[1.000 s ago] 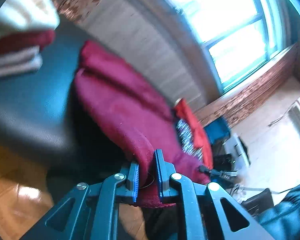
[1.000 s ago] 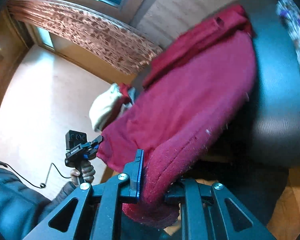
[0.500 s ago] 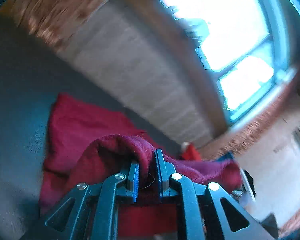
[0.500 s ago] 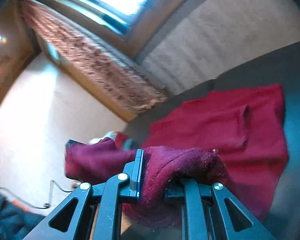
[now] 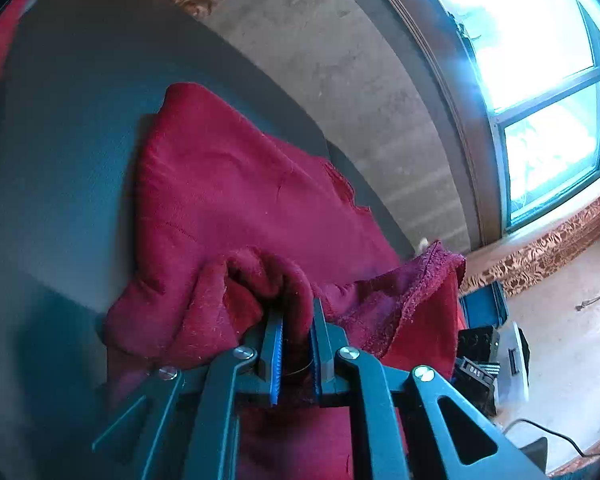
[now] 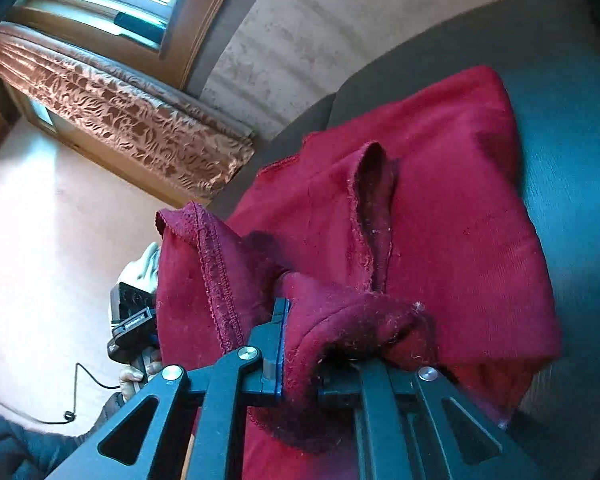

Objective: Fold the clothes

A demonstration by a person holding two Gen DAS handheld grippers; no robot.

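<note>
A dark red fleece garment (image 5: 228, 192) lies on a dark table (image 5: 60, 128); it also shows in the right wrist view (image 6: 452, 216). My left gripper (image 5: 296, 332) is shut on a bunched edge of it, low over the cloth. My right gripper (image 6: 300, 344) is shut on another edge, which wraps over and hides its right finger. A hemmed fold (image 6: 212, 264) hangs between the two grippers. The left gripper's body (image 6: 134, 328) shows at the left of the right wrist view.
The dark table (image 6: 572, 128) runs back to a grey wall (image 5: 340, 48) under a bright window (image 5: 540, 40). A patterned brown curtain (image 6: 140, 128) hangs at the left. Dark boxes and a cable (image 5: 484, 356) lie on the floor at the right.
Both grippers have carried the held edges forward and down over the garment, folding it onto itself on the table. The views have steadied and the folded stack at the left has left the view.
</note>
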